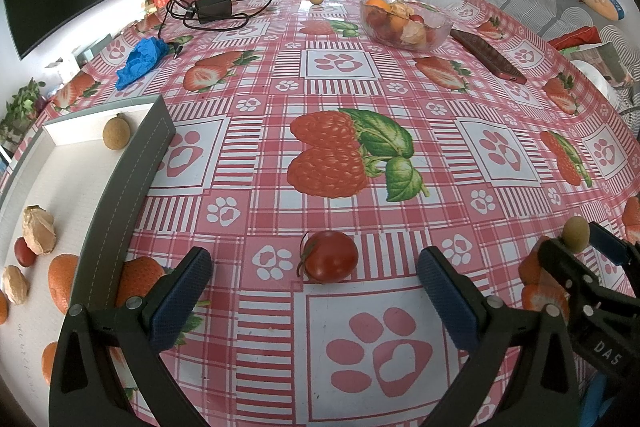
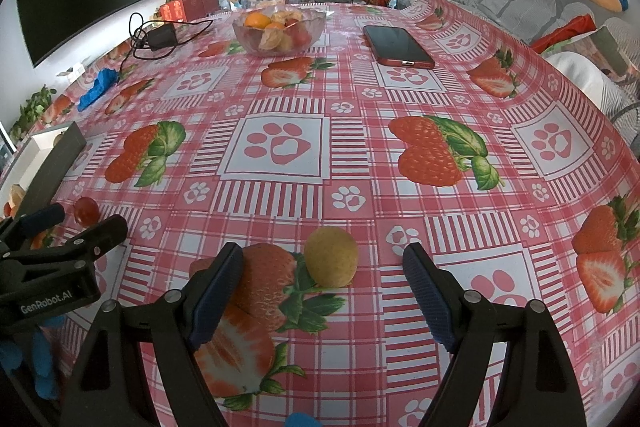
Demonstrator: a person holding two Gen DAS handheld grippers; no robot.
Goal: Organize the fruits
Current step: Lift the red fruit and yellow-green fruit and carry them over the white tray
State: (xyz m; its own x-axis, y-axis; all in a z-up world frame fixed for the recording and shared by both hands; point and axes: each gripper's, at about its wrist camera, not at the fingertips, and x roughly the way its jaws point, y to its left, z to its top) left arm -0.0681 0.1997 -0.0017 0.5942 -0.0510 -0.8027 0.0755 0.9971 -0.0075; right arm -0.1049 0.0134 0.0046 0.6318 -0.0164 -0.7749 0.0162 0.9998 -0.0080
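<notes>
On the strawberry-print tablecloth, the left gripper stands wide, holding nothing, a red tomato just ahead between its fingertips. The right gripper is wide too, empty, a yellow-green fruit between its tips. At nine o'clock, the tray holds sorted fruit; at twelve o'clock, far off, sits the glass bowl, a phone beside it.
</notes>
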